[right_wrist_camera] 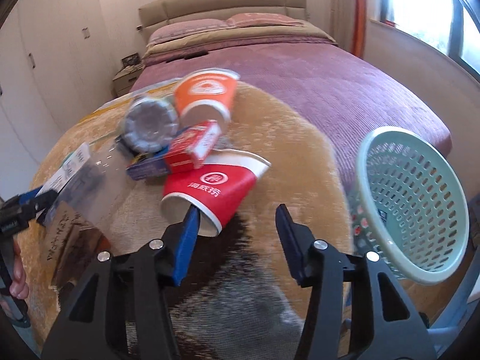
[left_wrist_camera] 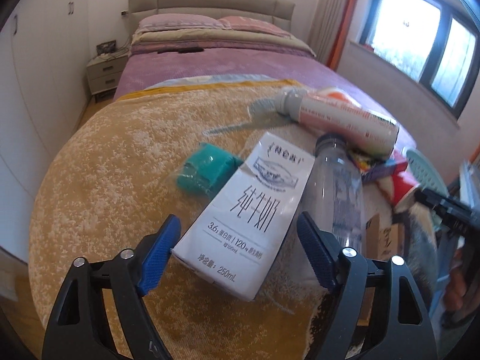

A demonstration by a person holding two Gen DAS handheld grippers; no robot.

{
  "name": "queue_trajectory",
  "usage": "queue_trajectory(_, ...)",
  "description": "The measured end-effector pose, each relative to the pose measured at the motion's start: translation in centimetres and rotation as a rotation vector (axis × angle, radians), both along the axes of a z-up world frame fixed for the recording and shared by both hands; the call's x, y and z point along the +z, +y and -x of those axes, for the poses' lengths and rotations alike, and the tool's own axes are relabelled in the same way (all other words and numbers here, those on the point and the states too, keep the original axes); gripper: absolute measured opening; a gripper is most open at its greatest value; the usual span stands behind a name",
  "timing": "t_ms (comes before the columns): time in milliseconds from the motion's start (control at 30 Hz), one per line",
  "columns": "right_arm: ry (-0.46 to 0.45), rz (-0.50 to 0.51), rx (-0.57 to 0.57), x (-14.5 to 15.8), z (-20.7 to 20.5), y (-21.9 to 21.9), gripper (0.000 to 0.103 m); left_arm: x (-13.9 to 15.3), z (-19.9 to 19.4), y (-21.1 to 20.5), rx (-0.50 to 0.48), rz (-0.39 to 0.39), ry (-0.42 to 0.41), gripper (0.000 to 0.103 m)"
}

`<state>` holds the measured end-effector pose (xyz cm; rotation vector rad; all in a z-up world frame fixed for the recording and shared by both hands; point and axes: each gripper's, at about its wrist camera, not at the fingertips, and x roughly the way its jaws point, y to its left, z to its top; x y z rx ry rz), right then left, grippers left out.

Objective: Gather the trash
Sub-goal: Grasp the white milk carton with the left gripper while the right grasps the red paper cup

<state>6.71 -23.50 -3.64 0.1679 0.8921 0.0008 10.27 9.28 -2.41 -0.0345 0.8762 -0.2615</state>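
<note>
The left gripper (left_wrist_camera: 237, 255) straddles the milk carton (left_wrist_camera: 243, 210) on the blanket (left_wrist_camera: 105, 156), fingers wide, unclamped; the right gripper (right_wrist_camera: 237, 237), fingers apart, hooks the red cup (right_wrist_camera: 210, 192) beside the basket (right_wrist_camera: 420, 207).
</note>
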Motion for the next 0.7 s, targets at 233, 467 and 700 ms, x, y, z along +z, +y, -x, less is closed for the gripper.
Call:
queue_trajectory(233, -0.037, -0.064, -0.047, 0.5, 0.6, -3.0, 0.049, 0.3, 1.4, -1.5, -0.068, 0.009, 0.018, 0.070)
queue_trajectory(467, -0.072, -0.079, 0.027, 0.7, 0.6, -0.6, 0.065, 0.2, 0.4, -2.4, -0.051, 0.010, 0.019, 0.069)
queue_trajectory(700, -0.025, -0.039, 0.066, -0.6, -1.4, 2.1, 0.066, -1.3, -1.1, -3.2, -0.011, -0.038, 0.054, 0.060)
